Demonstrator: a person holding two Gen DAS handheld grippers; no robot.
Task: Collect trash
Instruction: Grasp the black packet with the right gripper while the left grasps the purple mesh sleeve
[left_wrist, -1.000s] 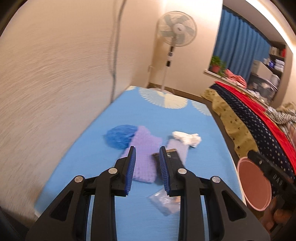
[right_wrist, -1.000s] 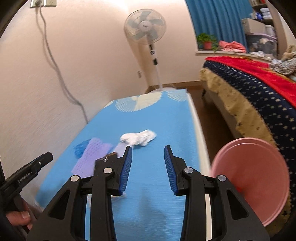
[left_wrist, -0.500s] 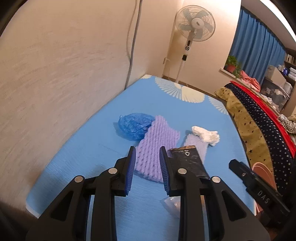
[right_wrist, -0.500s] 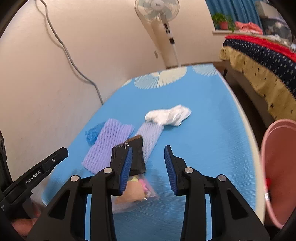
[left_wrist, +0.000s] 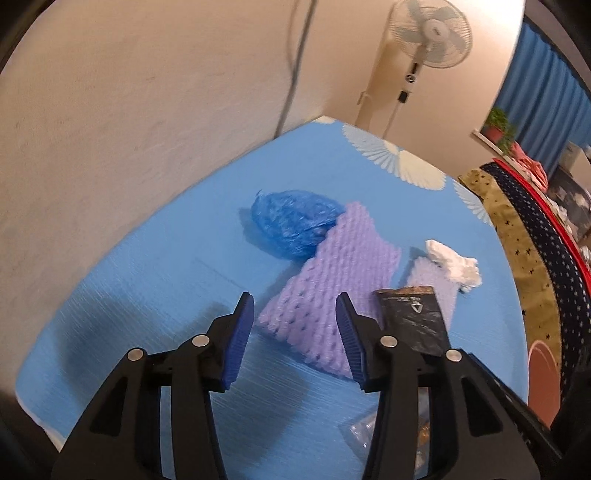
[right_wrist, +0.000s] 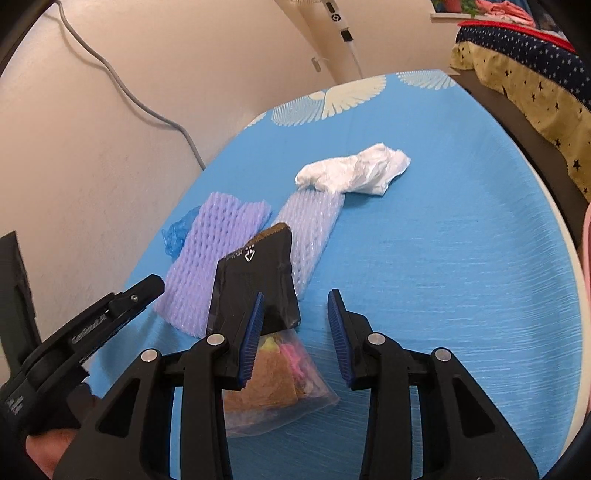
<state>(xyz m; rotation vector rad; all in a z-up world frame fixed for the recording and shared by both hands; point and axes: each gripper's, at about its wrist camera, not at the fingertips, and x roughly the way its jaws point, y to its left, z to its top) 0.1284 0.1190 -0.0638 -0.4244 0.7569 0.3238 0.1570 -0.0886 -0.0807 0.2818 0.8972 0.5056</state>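
The trash lies in a loose cluster on the blue mat that covers the desk, close to the wall side. A crumpled blue plastic bag sits furthest back, with a purple foam net overlapping its edge. A second, paler foam net lies beside it, and a wad of white tissue rests on its far end. A black wrapper lies across the near ends of both nets, and a clear bag with yellow and pink contents peeks out from under it.

The left gripper tilts down at the near edge of the purple foam net; its jaws have just been opening and now stand spread, with the net's corner showing between them but not pinched. That spread suits a bulky, springy thing, so this net is probably its target.

The right gripper hangs over the black wrapper and clear bag, jaws apart and gripping nothing. A pink bin shows at the desk's right edge, likely kept there so each piece has a short trip. No item appears collected yet
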